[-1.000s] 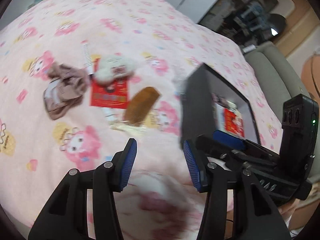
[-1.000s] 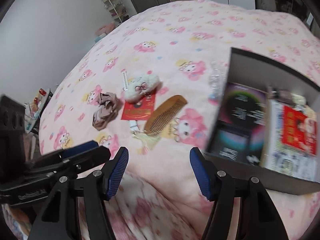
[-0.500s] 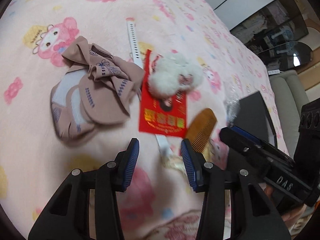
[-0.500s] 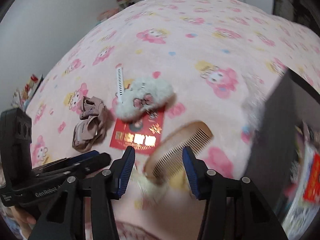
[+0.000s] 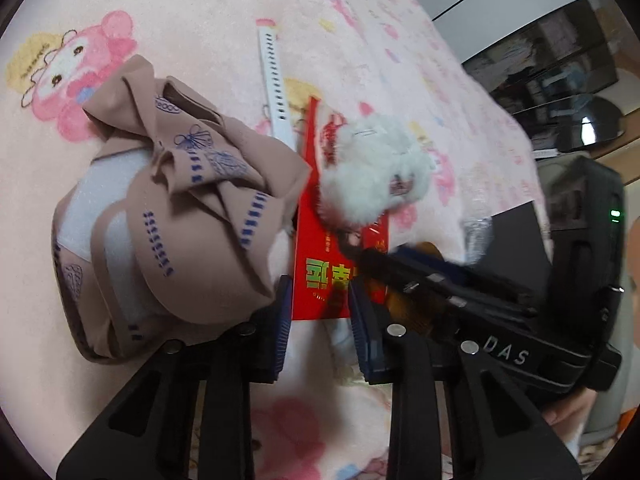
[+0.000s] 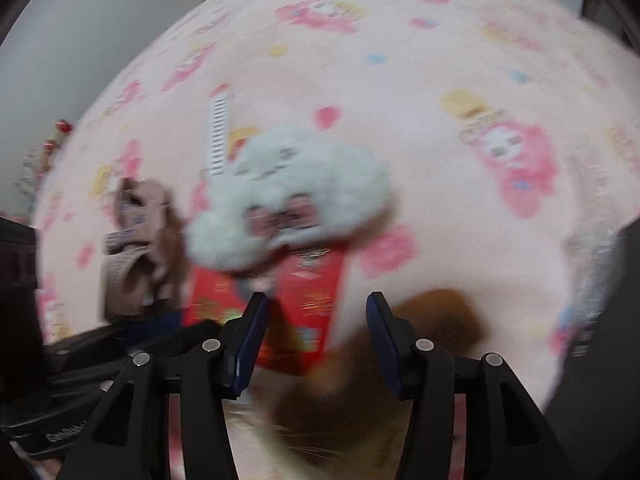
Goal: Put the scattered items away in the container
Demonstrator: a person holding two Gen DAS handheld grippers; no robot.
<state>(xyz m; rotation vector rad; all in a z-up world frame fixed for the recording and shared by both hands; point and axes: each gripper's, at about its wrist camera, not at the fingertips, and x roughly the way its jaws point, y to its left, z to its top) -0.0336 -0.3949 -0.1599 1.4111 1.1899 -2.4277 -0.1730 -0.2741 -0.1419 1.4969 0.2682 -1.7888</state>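
Pink cartoon-print bed cover [image 5: 208,8] carries everything. From my left: the beige folded cloth [image 5: 176,216] lies bunched just beside my left gripper [image 5: 318,322], whose fingers are released, straddling the near edge of the red envelope [image 5: 320,256]. The envelope's long axis runs away from me; a white fluffy clip [image 5: 372,172] sits on its far end. A white perforated strap [image 5: 274,84] points toward the bed's far edge. Further right, my right gripper [image 6: 316,340] is also released, above the blurred wooden comb [image 6: 436,320]. The dark container [image 5: 516,240] stands rightmost.
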